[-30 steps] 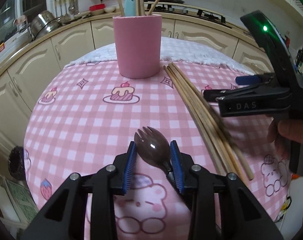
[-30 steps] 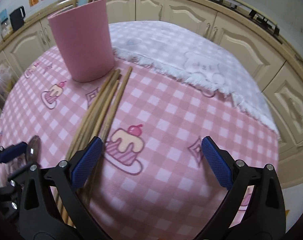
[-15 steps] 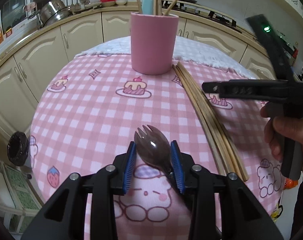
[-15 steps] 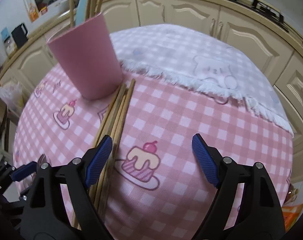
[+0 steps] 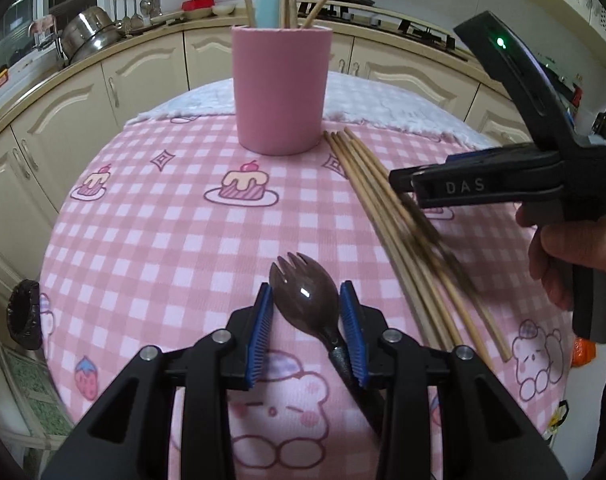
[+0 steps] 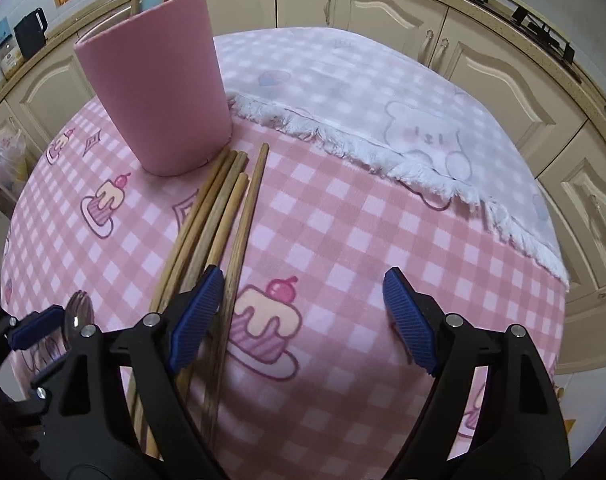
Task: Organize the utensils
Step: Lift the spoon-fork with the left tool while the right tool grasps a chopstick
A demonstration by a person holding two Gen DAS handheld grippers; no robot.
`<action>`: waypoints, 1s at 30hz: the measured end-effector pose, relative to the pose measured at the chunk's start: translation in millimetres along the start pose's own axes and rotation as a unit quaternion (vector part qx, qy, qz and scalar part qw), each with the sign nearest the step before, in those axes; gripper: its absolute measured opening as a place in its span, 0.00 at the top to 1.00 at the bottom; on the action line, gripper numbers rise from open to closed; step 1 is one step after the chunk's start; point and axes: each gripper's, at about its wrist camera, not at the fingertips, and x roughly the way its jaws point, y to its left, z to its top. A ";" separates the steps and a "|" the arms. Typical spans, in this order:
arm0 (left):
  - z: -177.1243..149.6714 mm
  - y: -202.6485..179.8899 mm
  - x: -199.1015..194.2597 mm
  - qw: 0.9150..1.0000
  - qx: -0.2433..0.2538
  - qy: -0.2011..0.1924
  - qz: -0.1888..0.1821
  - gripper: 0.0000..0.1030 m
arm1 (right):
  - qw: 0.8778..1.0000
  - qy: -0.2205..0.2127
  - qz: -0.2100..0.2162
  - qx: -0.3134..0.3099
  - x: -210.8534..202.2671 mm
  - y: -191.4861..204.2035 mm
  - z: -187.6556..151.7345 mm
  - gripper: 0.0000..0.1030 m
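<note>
Above the tablecloth (image 5: 163,220), left hand-held gripper (image 5: 307,320) clamps the spork (image 5: 307,296)

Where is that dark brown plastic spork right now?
In the left wrist view, the dark brown plastic spork sits between the left gripper pads, above the pink checked tablecloth, left of the wooden chopsticks.
</note>
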 end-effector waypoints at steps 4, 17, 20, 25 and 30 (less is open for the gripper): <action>-1.3 1.6 -2.2 1.000 -0.009 0.011 0.007 0.66 | 1.000 0.002 0.004 0.000 8.4 7.0 8.0 0.35; 2.8 4.9 1.1 1.000 -0.001 0.020 -0.006 0.67 | 1.000 0.004 0.010 -0.012 5.9 5.4 15.3 0.68; 0.9 0.1 3.7 1.000 0.002 0.016 0.002 0.62 | 1.000 0.005 0.015 -0.001 6.3 3.0 16.7 0.68; 4.6 -12.3 11.1 0.999 0.024 0.010 0.021 0.61 | 1.000 0.001 0.009 -0.021 8.0 7.7 19.4 0.74; 10.5 -13.8 13.9 0.999 0.040 0.021 0.018 0.66 | 1.000 0.003 0.018 -0.011 4.3 1.8 13.8 0.84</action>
